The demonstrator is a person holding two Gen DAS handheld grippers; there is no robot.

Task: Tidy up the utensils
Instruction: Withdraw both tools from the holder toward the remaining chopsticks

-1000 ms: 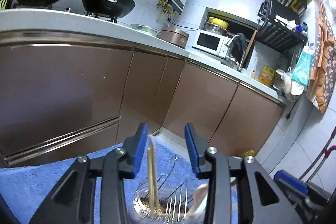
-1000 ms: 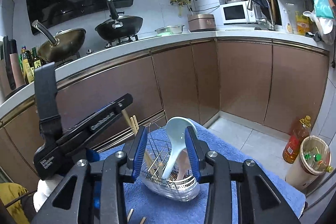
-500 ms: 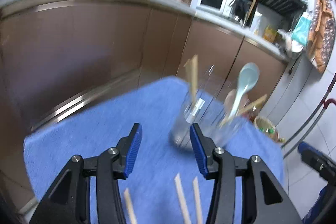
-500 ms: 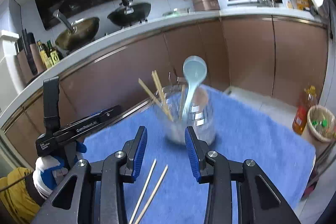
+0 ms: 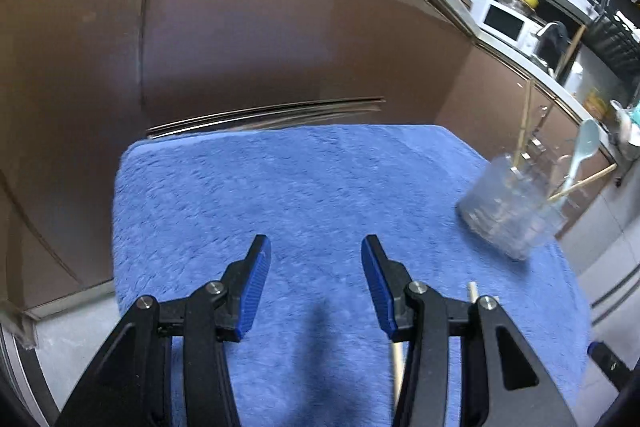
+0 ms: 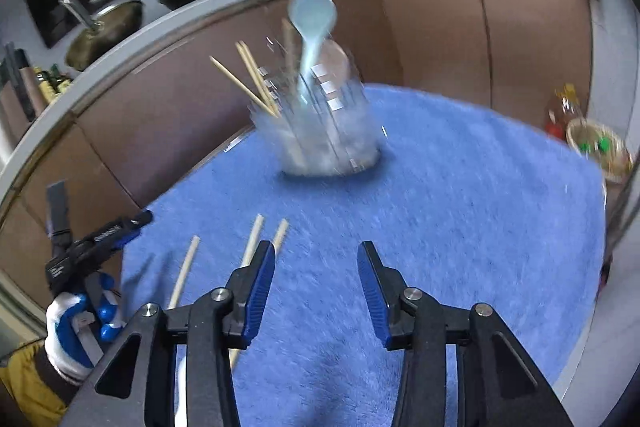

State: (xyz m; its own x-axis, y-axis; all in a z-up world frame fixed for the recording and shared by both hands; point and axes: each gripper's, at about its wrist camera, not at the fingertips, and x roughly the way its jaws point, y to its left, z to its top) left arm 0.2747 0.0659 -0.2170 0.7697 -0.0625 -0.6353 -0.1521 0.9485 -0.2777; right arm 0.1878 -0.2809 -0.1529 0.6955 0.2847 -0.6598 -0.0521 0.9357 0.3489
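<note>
A clear utensil holder (image 6: 328, 135) stands on the blue towel (image 6: 460, 211), holding a light blue spoon (image 6: 312, 23) and several wooden chopsticks (image 6: 252, 79). It also shows at the right of the left wrist view (image 5: 512, 215). Three loose chopsticks (image 6: 252, 247) lie on the towel left of my right gripper (image 6: 316, 283), which is open and empty, well short of the holder. My left gripper (image 5: 316, 279) is open and empty over bare towel; one chopstick (image 5: 400, 343) lies by its right finger. The left gripper shows in the right wrist view (image 6: 96, 239).
Brown kitchen cabinets (image 5: 260, 27) run behind the towel-covered table. The counter carries woks (image 6: 104, 31) and a microwave (image 5: 504, 19). An oil bottle (image 6: 560, 107) and a small bin (image 6: 600, 151) stand on the floor at the right.
Both grippers have pulled back from the holder and lowered toward the towel. The holder now sits far right in the left view and farther off in the right view. Loose chopsticks came into view.
</note>
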